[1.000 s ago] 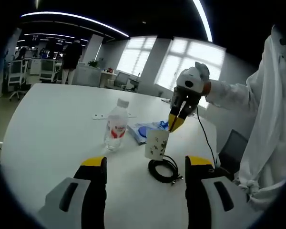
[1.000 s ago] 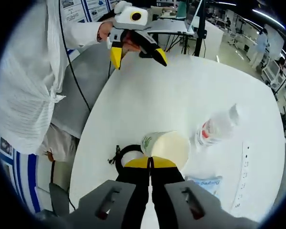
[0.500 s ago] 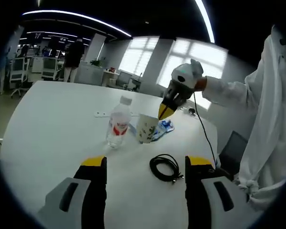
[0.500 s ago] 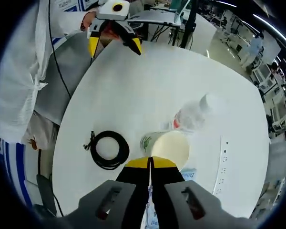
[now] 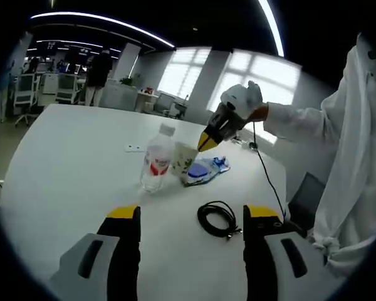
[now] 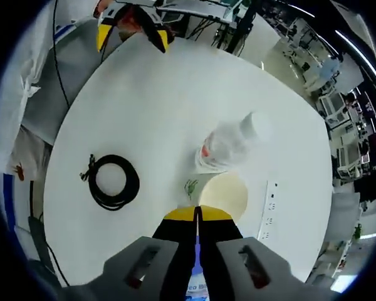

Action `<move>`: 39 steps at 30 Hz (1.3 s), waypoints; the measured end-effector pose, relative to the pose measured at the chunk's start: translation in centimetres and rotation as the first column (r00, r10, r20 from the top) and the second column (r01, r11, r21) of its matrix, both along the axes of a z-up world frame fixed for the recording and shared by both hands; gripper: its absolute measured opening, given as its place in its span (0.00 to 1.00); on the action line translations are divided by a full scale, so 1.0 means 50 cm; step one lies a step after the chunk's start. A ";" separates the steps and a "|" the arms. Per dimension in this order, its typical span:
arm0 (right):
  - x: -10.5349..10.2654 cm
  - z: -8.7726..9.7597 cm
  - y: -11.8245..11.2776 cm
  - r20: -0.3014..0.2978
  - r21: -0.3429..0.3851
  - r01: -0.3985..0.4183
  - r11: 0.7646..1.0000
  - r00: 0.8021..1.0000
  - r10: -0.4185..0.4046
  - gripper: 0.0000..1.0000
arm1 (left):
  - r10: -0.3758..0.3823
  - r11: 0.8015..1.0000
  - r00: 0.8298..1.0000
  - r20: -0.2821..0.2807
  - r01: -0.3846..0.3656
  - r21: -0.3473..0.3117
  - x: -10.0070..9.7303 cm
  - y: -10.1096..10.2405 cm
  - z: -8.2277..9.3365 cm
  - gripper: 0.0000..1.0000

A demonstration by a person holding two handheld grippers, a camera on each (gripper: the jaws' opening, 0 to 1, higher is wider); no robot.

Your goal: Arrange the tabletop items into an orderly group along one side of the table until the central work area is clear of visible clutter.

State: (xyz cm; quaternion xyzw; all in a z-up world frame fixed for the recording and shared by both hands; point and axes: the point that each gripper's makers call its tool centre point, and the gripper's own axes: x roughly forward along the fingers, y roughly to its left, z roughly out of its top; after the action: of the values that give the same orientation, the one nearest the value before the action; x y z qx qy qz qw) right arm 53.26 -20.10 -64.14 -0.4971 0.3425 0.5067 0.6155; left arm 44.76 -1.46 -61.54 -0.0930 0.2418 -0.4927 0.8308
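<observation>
My right gripper is shut on the rim of a white paper cup with a green print. In the left gripper view that right gripper holds the cup right beside a clear water bottle with a red label. I cannot tell whether the cup touches the table. The bottle stands just beyond the cup. A blue packet lies under and behind the cup. A coiled black cable lies nearer me. My left gripper is open and holds nothing; it is also seen as the left gripper at the far table edge.
A white power strip lies behind the bottle, seen as the power strip right of the cup. The white table has a rounded edge. A person in a white coat stands at the right. Office desks and chairs fill the background.
The right gripper has carried the cup away from the cable and over to the bottle's side, above the blue packet. The left gripper has stayed still and open.
</observation>
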 end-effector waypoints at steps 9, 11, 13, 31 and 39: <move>0.015 -0.027 -0.001 0.034 -0.022 -0.007 1.000 0.999 0.007 0.00 | 0.001 1.000 1.000 -0.006 -0.001 0.000 -0.002 -0.001 -0.002 0.67; 0.019 -0.036 -0.003 0.051 -0.042 -0.015 0.999 0.999 0.017 0.00 | 0.002 1.000 1.000 -0.008 -0.002 0.002 -0.002 -0.001 -0.004 0.67; 0.019 -0.044 -0.003 0.053 -0.044 -0.016 0.999 0.998 0.018 0.00 | 0.001 1.000 1.000 -0.007 -0.001 0.003 -0.002 -0.001 -0.004 0.67; 0.021 -0.088 -0.002 0.095 -0.109 -0.068 0.992 0.992 0.079 0.00 | 0.005 1.000 1.000 -0.014 -0.005 0.005 0.000 0.003 -0.006 0.67; 0.014 -0.098 -0.001 0.099 -0.117 -0.080 0.990 0.991 0.092 0.00 | 0.005 1.000 1.000 -0.017 -0.005 0.006 -0.003 0.003 -0.008 0.67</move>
State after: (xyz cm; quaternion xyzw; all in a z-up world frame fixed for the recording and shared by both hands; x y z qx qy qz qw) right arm 53.95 -20.14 -69.03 -0.5714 0.3161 0.4860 0.5809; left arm 44.61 -1.30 -61.94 -0.0954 0.2499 -0.4892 0.8302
